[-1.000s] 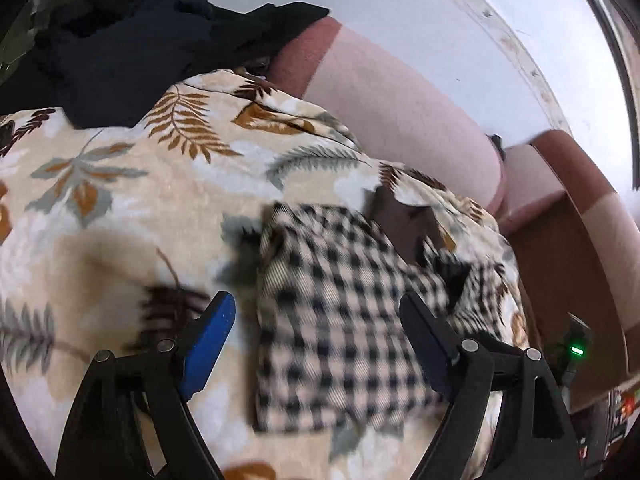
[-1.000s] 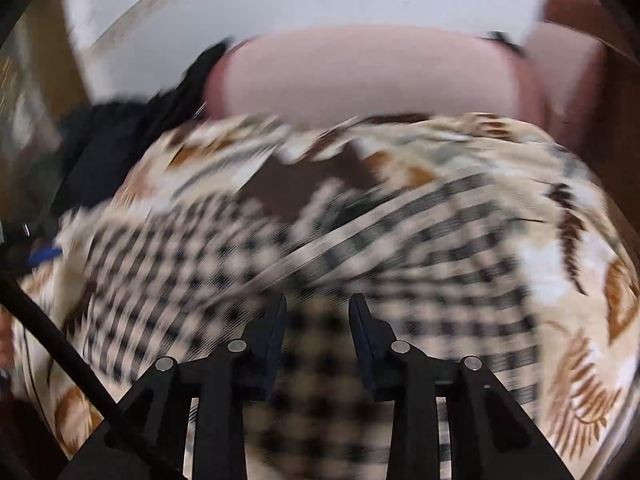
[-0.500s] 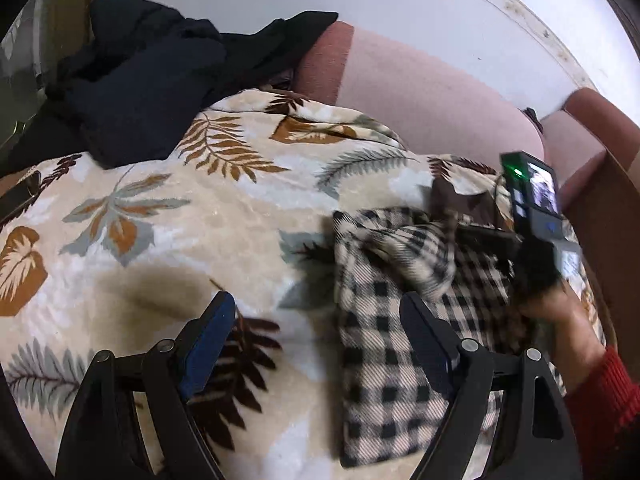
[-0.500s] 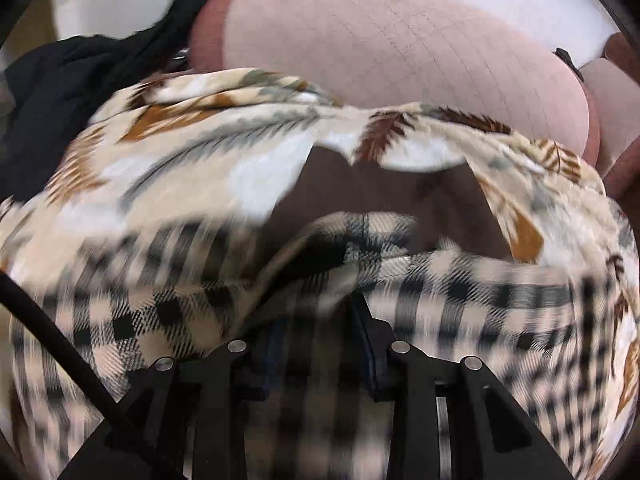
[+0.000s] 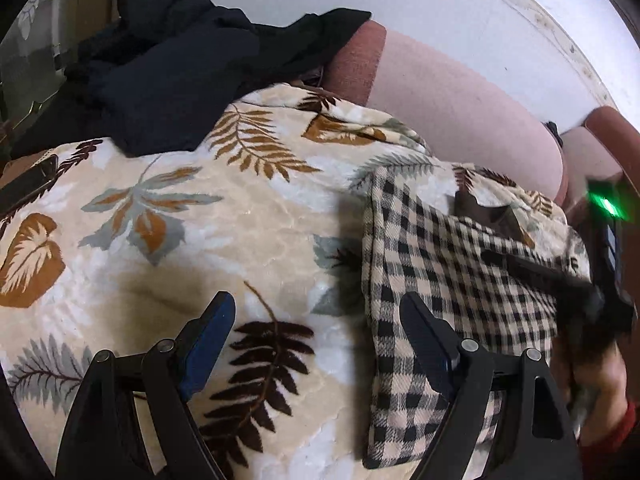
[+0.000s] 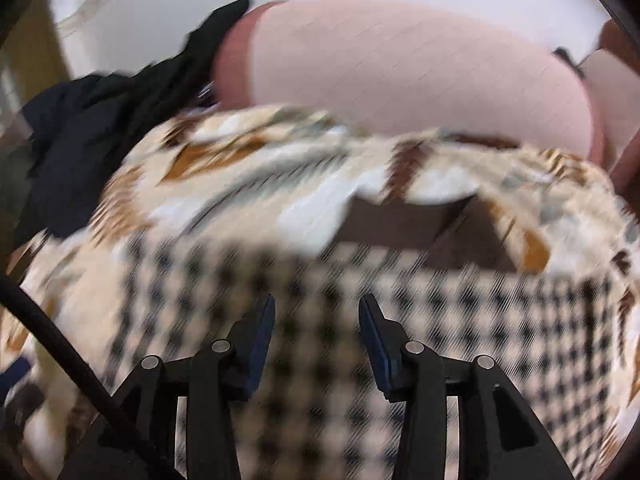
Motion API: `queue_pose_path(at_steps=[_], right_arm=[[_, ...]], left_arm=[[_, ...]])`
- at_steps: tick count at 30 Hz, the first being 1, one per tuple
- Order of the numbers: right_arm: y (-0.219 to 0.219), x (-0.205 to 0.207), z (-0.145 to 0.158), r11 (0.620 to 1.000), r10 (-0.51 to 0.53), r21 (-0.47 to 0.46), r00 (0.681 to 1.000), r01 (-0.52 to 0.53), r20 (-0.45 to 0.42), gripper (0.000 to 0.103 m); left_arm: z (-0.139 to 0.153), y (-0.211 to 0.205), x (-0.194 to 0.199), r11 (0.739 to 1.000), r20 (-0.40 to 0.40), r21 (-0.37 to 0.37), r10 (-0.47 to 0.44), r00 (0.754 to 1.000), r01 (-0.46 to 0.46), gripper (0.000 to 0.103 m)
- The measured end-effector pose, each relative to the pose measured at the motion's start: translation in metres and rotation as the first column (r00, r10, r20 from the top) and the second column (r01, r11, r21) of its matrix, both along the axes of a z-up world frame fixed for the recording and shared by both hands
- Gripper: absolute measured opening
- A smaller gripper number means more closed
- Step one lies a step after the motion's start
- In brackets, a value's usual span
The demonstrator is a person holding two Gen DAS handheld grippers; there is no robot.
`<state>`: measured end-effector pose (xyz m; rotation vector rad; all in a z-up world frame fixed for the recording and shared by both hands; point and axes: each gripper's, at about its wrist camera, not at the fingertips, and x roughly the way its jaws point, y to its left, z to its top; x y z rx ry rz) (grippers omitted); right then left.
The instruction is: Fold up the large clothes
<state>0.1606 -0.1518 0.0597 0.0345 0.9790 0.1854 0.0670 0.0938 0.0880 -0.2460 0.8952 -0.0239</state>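
Pink upholstery filled the back of the scene: a sofa [image 5: 460, 112] with a darker rust-red trim, set against a white wall [image 5: 440, 12]. Over its seat lay a cream fleece blanket [image 5: 180, 232] printed with brown, ochre and grey leaves, reaching from the left end of the sofa to the right armrest. A heap of dark navy and black clothes [image 5: 168, 68] sat at the blanket's far left corner, partly draped over the sofa back.

On the right half of the blanket lay the checked shirt [image 5: 448, 280], beige with black squares, folded into a long panel with a straight crease along its left edge; its far end was close to the sofa back, and its near end ran down towards the blanket's front edge. A brown patch showed just beyond its far right corner.

Nearer me, the left gripper [image 5: 316, 332] hung over the blanket with its tongs spread wide and nothing between them, its right finger [image 5: 424, 340] over the shirt's left edge, its blue-padded left finger over a dark leaf. The right gripper [image 6: 316, 336] hovered above the shirt, its tongs parting, no cloth caught between them; that view was blurred. From the left camera a hand [image 5: 600, 384] in a red cuff showed at the shirt's right edge, beneath a green light.
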Motion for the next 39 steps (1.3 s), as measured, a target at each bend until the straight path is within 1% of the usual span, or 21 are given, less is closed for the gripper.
queue_pose_path(at_steps=[1,3,5,7,9,10,12,14,15,16,17,20,25,28,29,30,31,32,35,37,39], right_arm=[[0.002,-0.016,-0.003,1.0,0.023,0.012,1.0,-0.023,-0.008,0.048],[-0.006,-0.048,-0.009,0.999,0.05,0.016,0.999,-0.049,-0.015,0.056],[-0.027,-0.08,-0.017,0.999,0.033,-0.016,0.999,-0.033,-0.016,0.056],[-0.063,-0.105,-0.026,0.998,-0.027,-0.05,0.999,0.025,-0.021,0.056],[-0.1,-0.121,-0.03,0.993,-0.106,-0.044,0.994,0.105,-0.027,0.056],[-0.126,-0.13,-0.031,0.985,-0.17,-0.031,0.985,0.169,-0.02,0.056],[-0.184,-0.154,-0.029,0.945,-0.328,0.002,0.945,0.328,0.009,0.055],[-0.222,-0.17,-0.025,0.883,-0.469,-0.017,0.883,0.469,0.026,0.058],[-0.244,-0.18,-0.022,0.853,-0.522,0.028,0.852,0.522,0.029,0.06],[-0.256,-0.185,-0.02,0.84,-0.54,0.068,0.841,0.538,0.022,0.06],[-0.275,-0.196,-0.021,0.818,-0.561,0.153,0.828,0.555,-0.005,0.064],[-0.3,-0.216,-0.032,0.776,-0.577,0.265,0.814,0.572,-0.069,0.066],[-0.313,-0.236,-0.052,0.721,-0.55,0.399,0.818,0.566,-0.168,0.067],[-0.306,-0.248,-0.06,0.692,-0.533,0.465,0.826,0.552,-0.186,0.067],[-0.302,-0.252,-0.063,0.678,-0.52,0.5,0.832,0.54,-0.194,0.067],[-0.3,-0.255,-0.066,0.665,-0.51,0.527,0.837,0.529,-0.197,0.067],[-0.294,-0.256,-0.068,0.654,-0.497,0.552,0.844,0.517,-0.202,0.067],[-0.291,-0.254,-0.07,0.657,-0.484,0.559,0.852,0.506,-0.203,0.067],[-0.273,-0.244,-0.069,0.709,-0.442,0.53,0.878,0.466,-0.181,0.068],[-0.268,-0.239,-0.068,0.714,-0.432,0.532,0.885,0.455,-0.177,0.068],[-0.265,-0.234,-0.071,0.705,-0.439,0.534,0.878,0.467,-0.188,0.069]], left_arm=[[-0.002,-0.002,-0.001,1.0,-0.006,-0.006,-0.015,1.0,0.015,0.083],[-0.006,-0.006,-0.003,0.998,-0.022,-0.032,-0.058,0.998,0.058,0.083],[-0.011,-0.012,-0.006,0.994,-0.04,-0.061,-0.097,0.994,0.095,0.083],[-0.017,-0.018,-0.009,0.989,-0.058,-0.077,-0.127,0.99,0.122,0.083],[-0.024,-0.024,-0.013,0.988,-0.079,-0.073,-0.141,0.987,0.135,0.083],[-0.028,-0.027,-0.015,0.988,-0.089,-0.064,-0.143,0.986,0.137,0.083],[-0.038,-0.032,-0.019,0.989,-0.109,-0.053,-0.147,0.983,0.142,0.083],[-0.048,-0.035,-0.022,0.985,-0.136,-0.074,-0.164,0.977,0.156,0.083],[-0.053,-0.036,-0.023,0.981,-0.145,-0.099,-0.178,0.973,0.165,0.083],[-0.058,-0.036,-0.024,0.976,-0.155,-0.133,-0.194,0.969,0.174,0.083],[-0.062,-0.037,-0.026,0.967,-0.162,-0.178,-0.214,0.963,0.185,0.083],[-0.071,-0.041,-0.03,0.938,-0.152,-0.272,-0.26,0.953,0.212,0.083],[-0.075,-0.059,-0.034,0.924,-0.12,-0.258,-0.321,0.939,0.283,0.086],[-0.074,-0.07,-0.038,0.919,-0.122,-0.22,-0.358,0.926,0.327,0.086],[-0.073,-0.073,-0.038,0.917,-0.125,-0.208,-0.371,0.92,0.341,0.081],[-0.072,-0.075,-0.039,0.921,-0.138,-0.183,-0.37,0.919,0.343,0.071],[-0.071,-0.079,-0.039,0.933,-0.165,-0.122,-0.355,0.92,0.338,0.036],[-0.069,-0.08,-0.039,0.934,-0.183,-0.074,-0.356,0.916,0.348,0.015],[-0.052,-0.069,-0.038,0.933,-0.143,-0.093,-0.357,0.923,0.346,0.012],[-0.037,-0.06,-0.039,0.937,-0.101,-0.093,-0.344,0.933,0.336,0.009],[-0.026,-0.052,-0.044,0.946,-0.074,-0.054,-0.323,0.943,0.32,0.005]])
